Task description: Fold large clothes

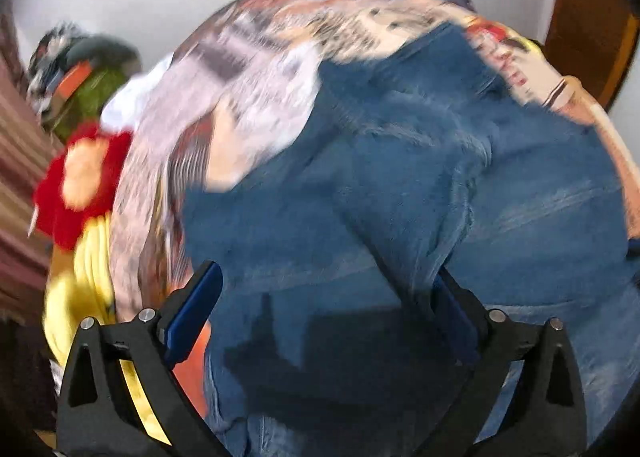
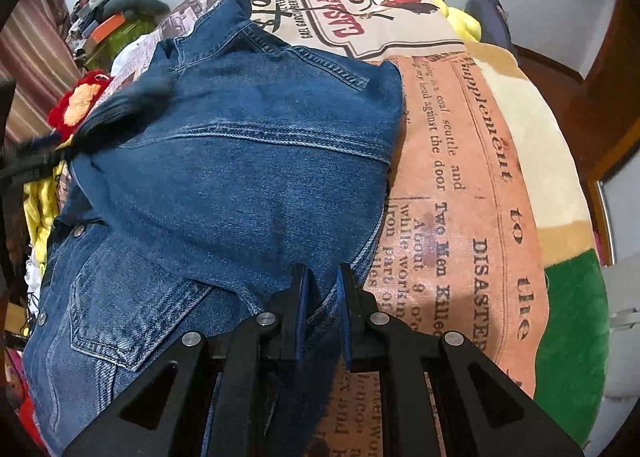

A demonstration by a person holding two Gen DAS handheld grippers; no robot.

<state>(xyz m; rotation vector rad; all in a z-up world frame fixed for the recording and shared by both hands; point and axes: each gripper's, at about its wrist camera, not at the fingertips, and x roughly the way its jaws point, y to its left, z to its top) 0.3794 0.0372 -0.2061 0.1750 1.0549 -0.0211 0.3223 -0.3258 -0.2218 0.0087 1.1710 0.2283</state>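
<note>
A blue denim jacket (image 2: 240, 161) lies partly folded on a bed covered with a newspaper-print blanket (image 2: 460, 177). My right gripper (image 2: 323, 277) is shut on the jacket's near edge. My left gripper (image 1: 328, 277) is open, its jaws wide apart, just above the denim (image 1: 400, 177); that view is blurred by motion. The left gripper also shows in the right wrist view (image 2: 116, 105) as a dark blur over the jacket's far left side.
A pile of clothes and a red and orange plush item (image 2: 80, 101) lie at the bed's left edge. Yellow fabric (image 2: 40, 205) hangs on the left. A wooden door frame (image 2: 600, 105) stands on the right, white wall behind.
</note>
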